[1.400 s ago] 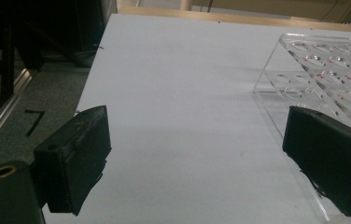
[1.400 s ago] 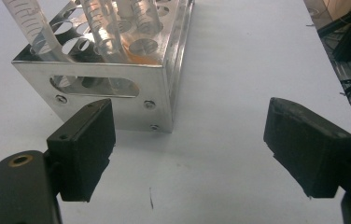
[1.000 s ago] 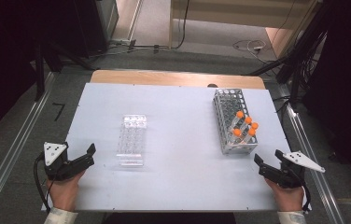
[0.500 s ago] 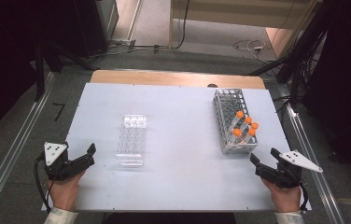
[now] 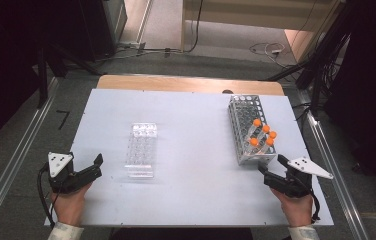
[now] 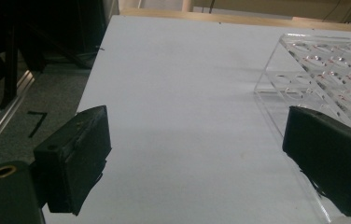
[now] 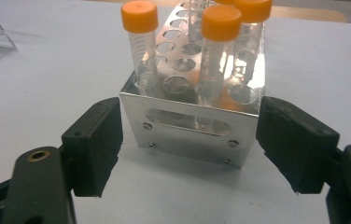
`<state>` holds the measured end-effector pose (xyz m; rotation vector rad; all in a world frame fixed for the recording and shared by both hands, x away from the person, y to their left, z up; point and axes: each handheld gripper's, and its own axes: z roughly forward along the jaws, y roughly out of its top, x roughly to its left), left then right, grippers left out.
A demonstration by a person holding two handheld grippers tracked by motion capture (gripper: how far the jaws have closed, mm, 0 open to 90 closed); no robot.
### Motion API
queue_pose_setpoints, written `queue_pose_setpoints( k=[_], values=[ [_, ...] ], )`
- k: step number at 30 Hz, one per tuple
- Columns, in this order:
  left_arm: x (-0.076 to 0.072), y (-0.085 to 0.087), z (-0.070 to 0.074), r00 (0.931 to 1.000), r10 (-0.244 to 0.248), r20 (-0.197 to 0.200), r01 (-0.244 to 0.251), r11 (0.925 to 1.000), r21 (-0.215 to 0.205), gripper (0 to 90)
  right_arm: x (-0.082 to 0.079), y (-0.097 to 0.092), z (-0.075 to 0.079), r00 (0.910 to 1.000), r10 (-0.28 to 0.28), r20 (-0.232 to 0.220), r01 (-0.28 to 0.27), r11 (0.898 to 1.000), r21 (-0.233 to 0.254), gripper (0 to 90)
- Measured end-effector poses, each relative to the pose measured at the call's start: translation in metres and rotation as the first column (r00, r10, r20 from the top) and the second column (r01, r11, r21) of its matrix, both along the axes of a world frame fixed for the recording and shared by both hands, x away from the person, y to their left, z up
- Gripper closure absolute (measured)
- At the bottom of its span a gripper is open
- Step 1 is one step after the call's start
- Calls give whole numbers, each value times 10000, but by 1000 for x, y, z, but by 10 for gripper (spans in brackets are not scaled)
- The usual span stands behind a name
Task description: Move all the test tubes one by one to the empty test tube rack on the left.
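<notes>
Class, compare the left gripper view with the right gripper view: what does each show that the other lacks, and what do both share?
Left gripper view alone: the dark floor beside the table, and the left tool with jaws wide apart and nothing between them.

Right gripper view alone: the metal rack with orange-capped tubes, and the right tool, open, one jaw at each side of the rack's end.

Both: the white table and the clear plastic rack.

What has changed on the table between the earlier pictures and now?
The right gripper moved forward toward the near end of the metal rack, and its jaws have just been closing a little; nothing is gripped yet. The left gripper, the clear rack and the orange-capped tubes stayed put.
</notes>
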<state>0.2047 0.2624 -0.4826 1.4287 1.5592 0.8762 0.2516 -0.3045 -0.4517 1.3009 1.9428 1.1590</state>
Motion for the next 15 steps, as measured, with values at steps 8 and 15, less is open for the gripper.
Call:
queue_pose_setpoints(
  k=[8,15],
  values=[
    [0,0,0,10000,-12,14,12,10000,29,77,8,18,2,9981,598,128,-600,9980,201,427],
    [0,0,0,10000,-8,-8,8,10000,33,77,20,30,-3,9981,576,210,-577,9983,29,545]
  ],
)
